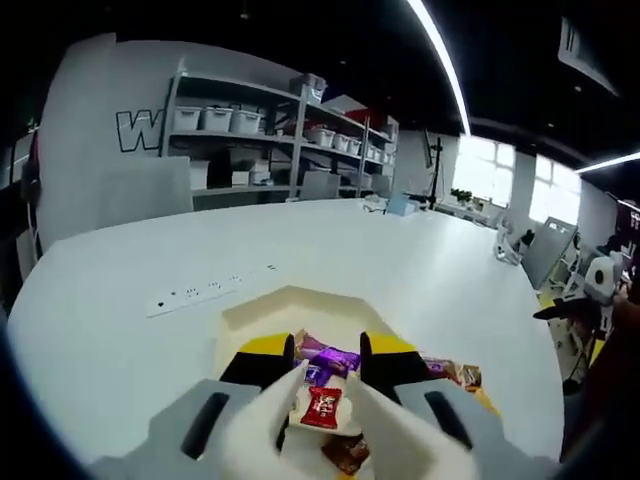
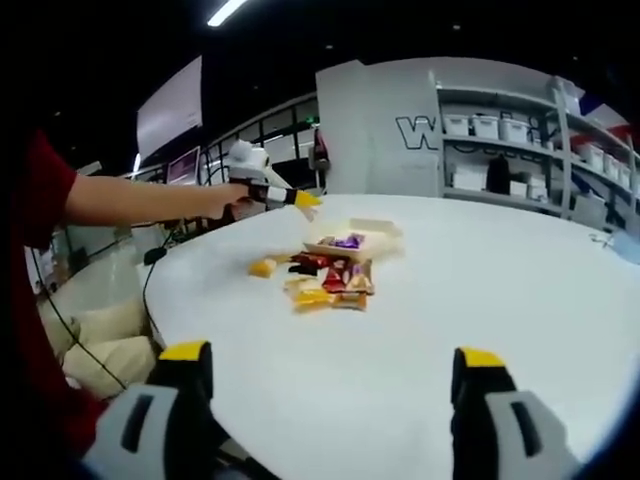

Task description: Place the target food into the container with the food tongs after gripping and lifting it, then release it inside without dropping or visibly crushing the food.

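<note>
Snacks lie in two places on the white table (image 2: 480,300): some inside a cream tray (image 1: 262,312) and others loose just beside it. The left gripper view looks down from close above, with the left gripper (image 1: 328,362) hanging over the tray and its yellow-tipped jaws set a little apart on either side of a purple wrapped candy (image 1: 330,357); I cannot tell whether they touch it. Below that candy, toward 6 o'clock, lies a red packet (image 1: 322,407) with white print too small to read, and a brown wrapper (image 1: 347,453) sits lower still, while more packets (image 1: 455,373) rest outside the tray at 3 o'clock. The right gripper view shows what the close view hides: the whole scene from across the table, with a person's bare arm (image 2: 150,200) reaching in from 9 o'clock and holding that left gripper (image 2: 300,201) above the tray (image 2: 372,233), purple candy (image 2: 347,241) visible inside, and a loose heap of red, yellow and orange snacks (image 2: 325,280) lying toward 7 o'clock of the tray. The right gripper (image 2: 335,375) has its jaws spread wide with nothing between them, well apart from the food. A power strip (image 1: 195,293) is set into the tabletop at 10 o'clock of the tray. Shelves with white bins (image 1: 215,119) line the far wall, where a large letter W (image 1: 135,130) can be read.
</note>
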{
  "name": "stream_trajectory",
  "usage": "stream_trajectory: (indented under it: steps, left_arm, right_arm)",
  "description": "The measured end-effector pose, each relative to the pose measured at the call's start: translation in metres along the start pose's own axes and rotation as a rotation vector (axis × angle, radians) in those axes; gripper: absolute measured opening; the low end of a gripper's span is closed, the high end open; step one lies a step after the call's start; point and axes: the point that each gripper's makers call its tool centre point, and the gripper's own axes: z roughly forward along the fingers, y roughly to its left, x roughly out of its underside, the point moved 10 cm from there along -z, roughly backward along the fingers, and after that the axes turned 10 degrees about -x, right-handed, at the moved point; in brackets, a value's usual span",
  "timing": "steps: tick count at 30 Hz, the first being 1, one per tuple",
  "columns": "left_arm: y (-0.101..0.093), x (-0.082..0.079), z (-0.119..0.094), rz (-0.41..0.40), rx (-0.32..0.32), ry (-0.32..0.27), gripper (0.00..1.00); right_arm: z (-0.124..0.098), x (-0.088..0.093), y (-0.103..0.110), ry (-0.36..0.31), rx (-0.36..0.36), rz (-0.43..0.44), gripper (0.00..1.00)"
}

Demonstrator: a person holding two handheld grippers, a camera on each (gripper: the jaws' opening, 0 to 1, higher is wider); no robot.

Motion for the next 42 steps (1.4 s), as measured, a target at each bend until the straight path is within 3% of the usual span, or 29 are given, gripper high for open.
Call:
stream_trajectory:
  steps: [16,42]
  left_arm:
    - [-0.006,0.004,-0.016,-0.015,0.001,0.009,0.24]
    - [-0.016,0.044,-0.034,-0.049,0.037,0.074,0.25]
  right_arm:
    - [-0.001,-0.004,0.007,0.001,-0.017,-0.026,0.99]
    - [0.002,-0.002,0.011,-0.004,-0.027,-0.022,0.99]
